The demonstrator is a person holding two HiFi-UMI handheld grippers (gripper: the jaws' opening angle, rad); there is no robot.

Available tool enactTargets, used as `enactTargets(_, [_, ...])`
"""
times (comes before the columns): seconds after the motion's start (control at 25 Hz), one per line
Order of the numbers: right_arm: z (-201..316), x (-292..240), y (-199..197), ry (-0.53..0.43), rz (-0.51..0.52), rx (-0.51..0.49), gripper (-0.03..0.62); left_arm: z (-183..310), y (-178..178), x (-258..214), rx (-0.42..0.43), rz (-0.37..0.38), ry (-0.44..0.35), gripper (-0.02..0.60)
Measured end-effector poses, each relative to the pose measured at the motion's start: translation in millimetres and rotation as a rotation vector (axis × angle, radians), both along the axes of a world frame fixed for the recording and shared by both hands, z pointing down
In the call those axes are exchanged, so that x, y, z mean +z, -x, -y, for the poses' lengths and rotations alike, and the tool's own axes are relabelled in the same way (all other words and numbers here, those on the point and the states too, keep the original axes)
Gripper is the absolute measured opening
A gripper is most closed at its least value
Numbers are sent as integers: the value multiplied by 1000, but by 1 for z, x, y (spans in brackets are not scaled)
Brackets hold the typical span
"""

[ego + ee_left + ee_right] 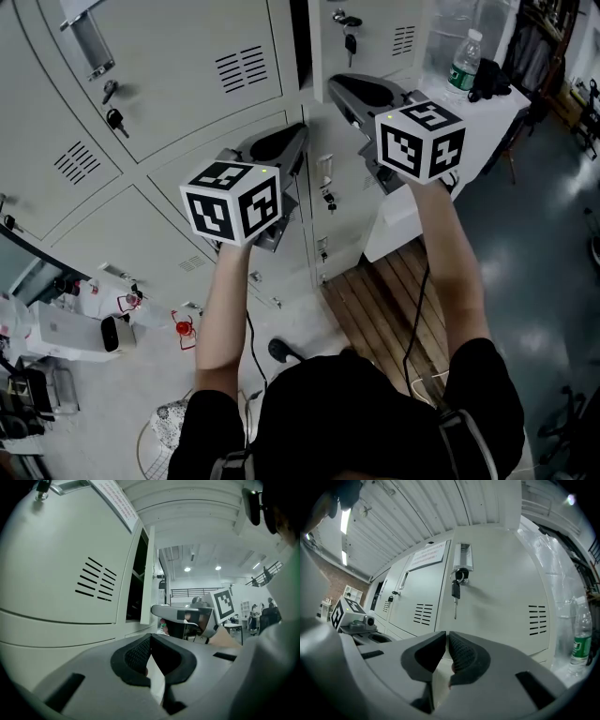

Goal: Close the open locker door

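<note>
**Locker door ajar; both grippers raised, closed, empty**

- Head view: the person holds both grippers up toward a bank of pale grey lockers [178, 84]. The left gripper [298, 131] is lower and points at the column left of a dark gap. The right gripper [336, 86] is higher, and its tip is near the free edge of the door [375, 52].
- Door: it stands ajar in the upper row. A dark slit shows along its left edge in the head view. The left gripper view shows the door [148, 573] edge-on, swung out from the frame, with the dark locker interior just to its left.
- The right gripper view looks at the door [497, 588] face-on. A key [455, 590] hangs from the lock under the recessed handle, and vent slots sit at the right of the panel. The same key [350, 42] shows in the head view.
- Left gripper [151, 639]: jaws together, pads meeting at the tip, nothing between them.
- Right gripper [447, 637]: jaws together with only a hairline seam, nothing between them. Whether its tip touches the door, I cannot tell.
- Surroundings: a water bottle [464, 61] stands on a white worktop [487, 108] right of the lockers. It also shows at the right edge of the right gripper view [581, 639].
- A printed notice [427, 555] is stuck on the neighbouring locker.
</note>
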State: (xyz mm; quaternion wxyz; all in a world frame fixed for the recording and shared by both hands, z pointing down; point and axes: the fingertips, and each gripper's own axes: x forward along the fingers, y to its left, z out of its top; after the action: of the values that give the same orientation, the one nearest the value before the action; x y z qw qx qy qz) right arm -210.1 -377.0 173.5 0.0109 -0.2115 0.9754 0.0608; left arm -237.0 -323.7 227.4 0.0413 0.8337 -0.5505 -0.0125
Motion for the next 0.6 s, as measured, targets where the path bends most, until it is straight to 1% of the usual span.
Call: enactTargets(0.6, [13,9,24,-3,-38,21,28,6,21,0,3,-13,-4,17])
